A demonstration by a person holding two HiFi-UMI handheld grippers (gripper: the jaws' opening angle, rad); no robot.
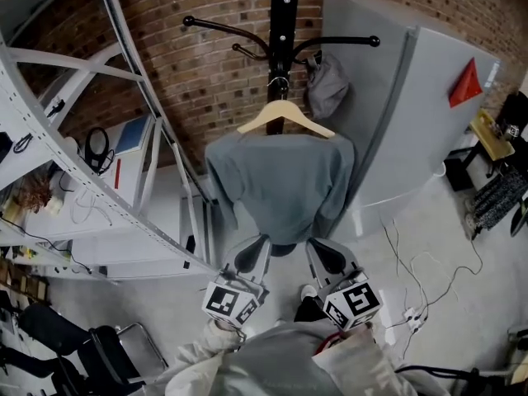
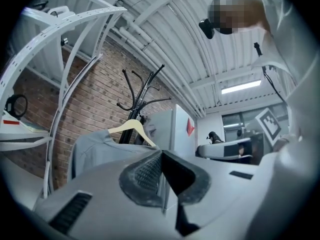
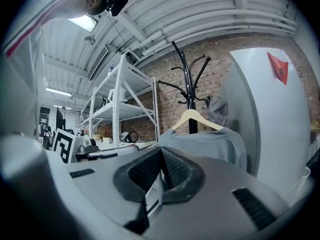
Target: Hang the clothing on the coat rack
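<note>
A grey shirt (image 1: 280, 184) hangs on a wooden hanger (image 1: 285, 115), and the hanger's hook sits on the black coat rack (image 1: 285, 23) against the brick wall. Both grippers are just below the shirt's hem and apart from it. My left gripper (image 1: 252, 252) is shut with nothing in it, and so is my right gripper (image 1: 324, 252). In the left gripper view the shut left gripper (image 2: 161, 154) points up toward the shirt (image 2: 100, 146) and hanger (image 2: 131, 128). The right gripper view shows the shut right gripper (image 3: 161, 153) below the shirt (image 3: 205, 141) and hanger (image 3: 192, 118).
A small grey cloth (image 1: 327, 87) hangs from a hook of the rack. A tall grey cabinet (image 1: 412, 114) with a red triangle (image 1: 464, 85) stands to the right. White metal shelving (image 1: 74, 139) fills the left. Cables (image 1: 429, 279) lie on the floor, and a chair (image 1: 91, 349) is at the lower left.
</note>
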